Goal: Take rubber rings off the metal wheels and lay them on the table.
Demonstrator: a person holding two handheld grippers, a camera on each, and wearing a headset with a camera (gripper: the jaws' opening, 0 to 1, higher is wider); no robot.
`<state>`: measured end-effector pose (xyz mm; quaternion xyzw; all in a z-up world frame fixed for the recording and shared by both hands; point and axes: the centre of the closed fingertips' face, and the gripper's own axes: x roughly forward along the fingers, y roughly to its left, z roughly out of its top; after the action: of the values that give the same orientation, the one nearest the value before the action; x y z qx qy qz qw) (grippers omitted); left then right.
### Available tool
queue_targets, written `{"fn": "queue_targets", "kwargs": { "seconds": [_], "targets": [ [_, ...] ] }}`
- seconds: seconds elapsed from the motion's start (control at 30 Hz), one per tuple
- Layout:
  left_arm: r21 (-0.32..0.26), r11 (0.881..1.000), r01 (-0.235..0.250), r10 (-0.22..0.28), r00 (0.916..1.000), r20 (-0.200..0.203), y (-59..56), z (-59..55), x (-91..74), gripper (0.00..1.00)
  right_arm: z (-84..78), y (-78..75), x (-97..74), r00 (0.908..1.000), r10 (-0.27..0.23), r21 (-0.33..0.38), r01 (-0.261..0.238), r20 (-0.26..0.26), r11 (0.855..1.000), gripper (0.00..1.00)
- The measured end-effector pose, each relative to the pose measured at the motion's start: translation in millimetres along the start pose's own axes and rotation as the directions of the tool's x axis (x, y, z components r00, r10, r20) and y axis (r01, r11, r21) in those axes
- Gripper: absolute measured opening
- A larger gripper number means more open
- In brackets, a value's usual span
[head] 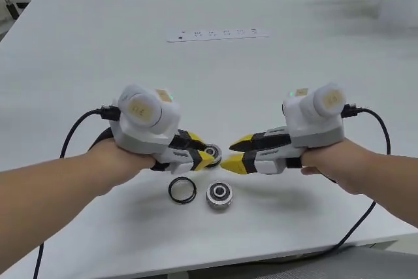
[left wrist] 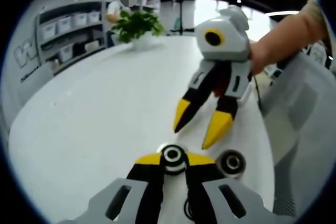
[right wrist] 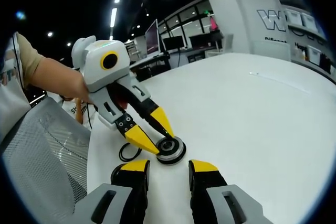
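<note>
One black rubber ring [head: 182, 190] lies flat on the table [head: 261, 83], just left of one bare metal wheel [head: 219, 195]. Just beyond that wheel, the left gripper [head: 210, 155] pinches a second wheel [left wrist: 173, 156] between its jaws. The right gripper [head: 230, 155], jaws spread, faces it, just beside.
</note>
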<state>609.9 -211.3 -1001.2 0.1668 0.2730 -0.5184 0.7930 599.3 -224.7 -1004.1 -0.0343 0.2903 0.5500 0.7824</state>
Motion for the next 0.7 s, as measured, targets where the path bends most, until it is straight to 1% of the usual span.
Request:
{"fn": "queue_targets", "kwargs": {
  "seconds": [0.2,0.37,0.5,0.7],
  "targets": [
    [-0.004,1.0,-0.019,0.019,0.9998,-0.003,-2.3,0.4,-1.3,0.14,2.3,2.4,4.8,1.0,0.005,-0.01,-0.005,0.001,1.0,0.28],
    [-0.015,0.999,-0.032,0.032,0.9995,-0.002,-2.8,0.3,-2.2,0.14,0.8,4.4,11.6,0.9999,0.006,-0.037,-0.006,-0.016,0.999,0.28],
    [-0.026,0.999,-0.042,0.042,0.9991,-0.003,-1.4,-0.2,-2.1,0.14,4.0,3.3,15.2,0.9999,-0.008,-0.058,0.007,-0.014,0.998,0.3],
    [-0.042,0.998,-0.053,0.053,0.9986,-0.001,0.7,-0.5,-2.0,0.14,4.3,3.6,22.0,0.9996,-0.015,-0.087,0.012,-0.024,0.996,0.31]
  ]
}}
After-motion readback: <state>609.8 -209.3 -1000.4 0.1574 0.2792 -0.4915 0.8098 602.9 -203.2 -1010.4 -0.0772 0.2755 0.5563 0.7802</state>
